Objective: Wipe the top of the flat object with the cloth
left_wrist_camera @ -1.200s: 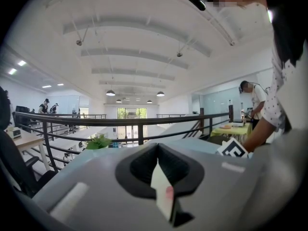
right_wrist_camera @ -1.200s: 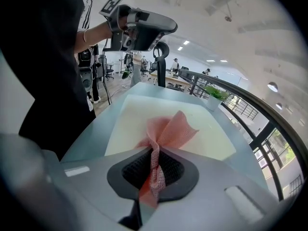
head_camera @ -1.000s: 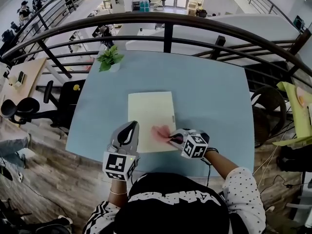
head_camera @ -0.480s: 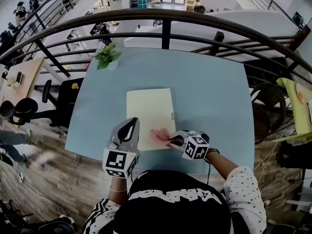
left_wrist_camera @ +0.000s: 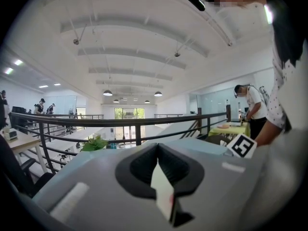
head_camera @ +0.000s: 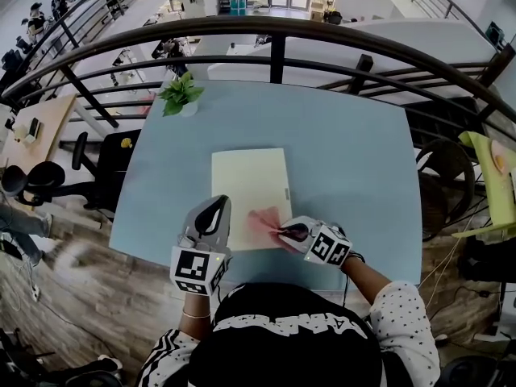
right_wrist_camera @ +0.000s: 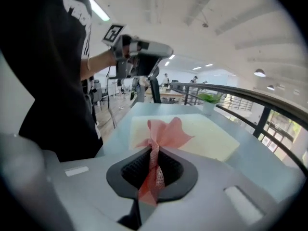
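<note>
**Cloth on the near right corner, the rest of the surface lying ahead**

Grip first: the right gripper [head_camera: 288, 232] has its jaws clenched on a bunched end of the pink cloth [head_camera: 264, 219]. The right gripper view shows the mesh fabric pinched in the seam and fanning out in front onto the pale surface. The left gripper [head_camera: 216, 208] has its jaws pressed together. A thin pale sliver sits in the seam in its own view, and I cannot tell what it is.

The flat object [head_camera: 250, 180], a pale yellow rectangle, lies flat on the blue counter [head_camera: 347, 160] straight in front of the person. Its long axis runs away from the body toward the potted plant [head_camera: 181, 95] and the railing. The cloth rests on its near right corner, touching the top. The left gripper hovers over or rests at the near left edge, and whether it presses down there is not clear.

The coming stroke turns on 1 relation. Nearly all of the uncovered top lies forward and to the left of the right jaws, along that long axis. Judging from this, the wipe is at an early patch. The right hand, the only 1 with the cloth, would need to push away from the body and sweep leftward. The left gripper stands in the path of any stroke across the near edge.
</note>
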`<state>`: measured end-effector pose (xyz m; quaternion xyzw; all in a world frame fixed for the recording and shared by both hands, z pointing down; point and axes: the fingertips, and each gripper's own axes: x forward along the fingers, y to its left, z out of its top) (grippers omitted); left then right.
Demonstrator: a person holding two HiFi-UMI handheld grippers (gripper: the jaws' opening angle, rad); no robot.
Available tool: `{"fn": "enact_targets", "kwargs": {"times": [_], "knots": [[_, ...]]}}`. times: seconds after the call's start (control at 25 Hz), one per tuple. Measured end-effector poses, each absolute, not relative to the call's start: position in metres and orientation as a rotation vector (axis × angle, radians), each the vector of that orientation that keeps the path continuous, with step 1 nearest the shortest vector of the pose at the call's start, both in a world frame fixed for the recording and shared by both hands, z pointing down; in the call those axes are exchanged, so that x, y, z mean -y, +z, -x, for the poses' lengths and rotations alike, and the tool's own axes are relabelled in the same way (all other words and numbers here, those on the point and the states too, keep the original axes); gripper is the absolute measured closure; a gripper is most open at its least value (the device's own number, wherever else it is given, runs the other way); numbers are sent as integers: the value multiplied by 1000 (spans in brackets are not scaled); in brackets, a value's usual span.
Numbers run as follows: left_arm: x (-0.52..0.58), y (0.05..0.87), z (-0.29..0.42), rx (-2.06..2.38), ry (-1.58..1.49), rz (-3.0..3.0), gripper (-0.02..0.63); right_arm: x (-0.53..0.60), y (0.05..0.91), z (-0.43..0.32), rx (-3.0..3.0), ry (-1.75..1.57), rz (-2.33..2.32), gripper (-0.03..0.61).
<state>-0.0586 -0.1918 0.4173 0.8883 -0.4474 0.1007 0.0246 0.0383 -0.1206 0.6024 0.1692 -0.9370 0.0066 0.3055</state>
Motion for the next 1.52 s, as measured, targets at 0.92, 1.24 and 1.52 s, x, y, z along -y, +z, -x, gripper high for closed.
{"fn": "enact_targets", "kwargs": {"times": [0.92,1.24,1.52], "knots": [[182,405,71,1458,328,-2723,614,175,439,-43,2949,202,-1034,558],[180,406,75,1466,332,-2717,614,174,431,-36,2974,184,-1014,558],[182,406,76,1472,318,-2717,614,175,428,-37,2988,177,-1017,558]]}}
